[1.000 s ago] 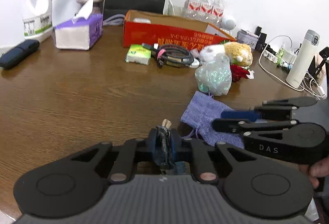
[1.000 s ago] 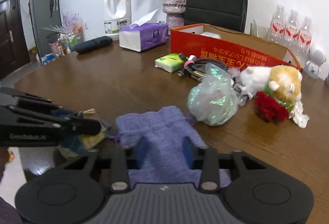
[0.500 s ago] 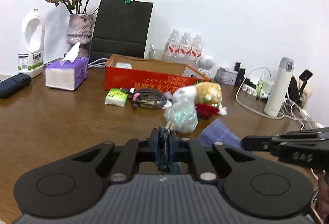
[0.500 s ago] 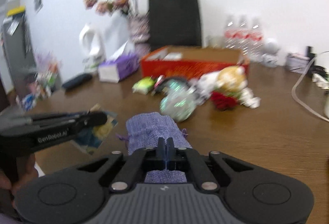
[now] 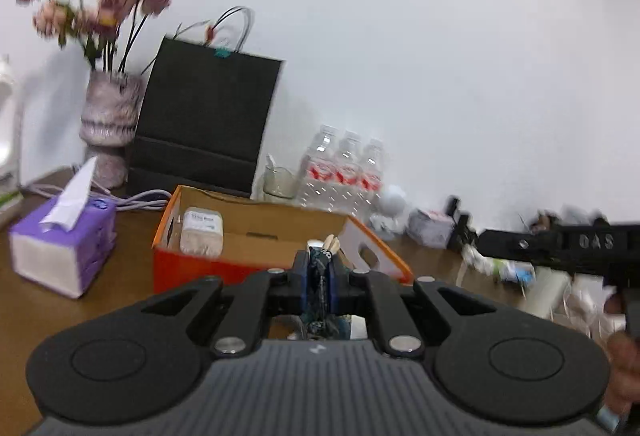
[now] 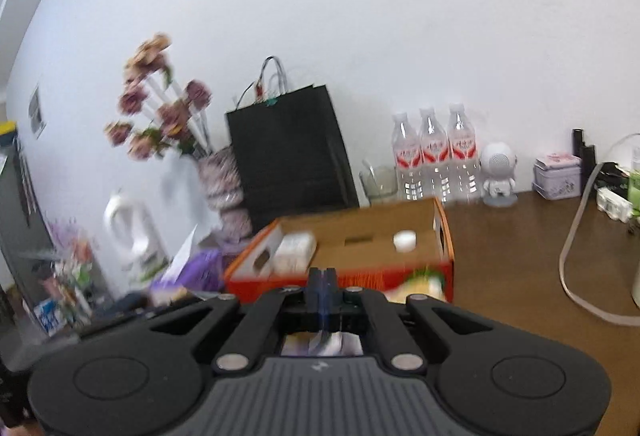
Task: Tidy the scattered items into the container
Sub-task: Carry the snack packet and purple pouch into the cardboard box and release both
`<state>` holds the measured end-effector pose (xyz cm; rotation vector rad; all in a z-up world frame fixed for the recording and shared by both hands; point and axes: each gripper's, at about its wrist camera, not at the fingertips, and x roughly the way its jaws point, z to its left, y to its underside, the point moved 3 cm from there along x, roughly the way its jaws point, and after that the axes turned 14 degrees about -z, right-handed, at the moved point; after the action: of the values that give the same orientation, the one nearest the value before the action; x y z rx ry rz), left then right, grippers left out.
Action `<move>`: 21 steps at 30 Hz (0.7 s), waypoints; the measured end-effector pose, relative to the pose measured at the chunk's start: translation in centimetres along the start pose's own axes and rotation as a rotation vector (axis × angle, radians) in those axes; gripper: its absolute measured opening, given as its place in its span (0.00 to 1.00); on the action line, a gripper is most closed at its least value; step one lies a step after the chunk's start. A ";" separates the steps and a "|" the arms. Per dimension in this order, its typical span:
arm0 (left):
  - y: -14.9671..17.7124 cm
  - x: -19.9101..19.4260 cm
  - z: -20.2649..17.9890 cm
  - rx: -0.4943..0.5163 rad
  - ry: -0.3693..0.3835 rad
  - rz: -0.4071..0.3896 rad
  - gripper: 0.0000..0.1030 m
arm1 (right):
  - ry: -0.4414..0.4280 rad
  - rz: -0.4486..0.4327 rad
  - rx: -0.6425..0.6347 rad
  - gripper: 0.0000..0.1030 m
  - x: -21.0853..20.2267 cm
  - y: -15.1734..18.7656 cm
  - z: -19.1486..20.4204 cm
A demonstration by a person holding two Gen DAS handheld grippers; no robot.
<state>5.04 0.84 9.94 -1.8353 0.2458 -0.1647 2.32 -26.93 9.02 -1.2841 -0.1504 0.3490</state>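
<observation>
The orange cardboard box (image 5: pixel 192 268) stands open ahead, with a white packet (image 5: pixel 202 232) inside at its left end. My left gripper (image 5: pixel 320 256) is shut on a small blue-and-yellow patterned pouch (image 5: pixel 322 260), whose beige tip pokes up between the fingers, just short of the box. The right gripper (image 6: pixel 324 274) is shut, and a scrap of the purple cloth pouch (image 6: pixel 294 348) shows under its fingers. It faces the box (image 6: pixel 280 280) from close by. In the left wrist view the right gripper (image 5: pixel 484 240) reaches in from the right. A plush toy (image 6: pixel 424 280) lies blurred against the box front.
A purple tissue box (image 5: pixel 60 248) sits left of the box. Behind it are a flower vase (image 5: pixel 108 124), a black paper bag (image 5: pixel 208 116) and water bottles (image 5: pixel 344 172). A grey cable (image 6: pixel 576 268) loops across the table at the right.
The right gripper shut on the purple pouch and lifted it off the table. Both grippers rose and came closer to the orange box, and both views tilted upward.
</observation>
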 end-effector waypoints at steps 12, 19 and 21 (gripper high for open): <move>0.0 9.8 6.8 -0.109 -0.119 0.186 0.10 | -0.060 0.323 0.021 0.13 14.3 -1.0 -5.5; 1.0 1.0 7.6 -0.102 -0.126 0.121 0.10 | -0.241 0.496 -0.099 0.62 4.6 7.7 -3.3; 1.0 -0.1 6.8 -0.090 -0.134 0.124 0.10 | -0.173 0.484 -0.168 0.62 4.7 9.8 -2.6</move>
<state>6.46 6.90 7.14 -1.9055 0.2755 0.0571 5.88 -25.41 -1.48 -1.4501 -0.0115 0.8782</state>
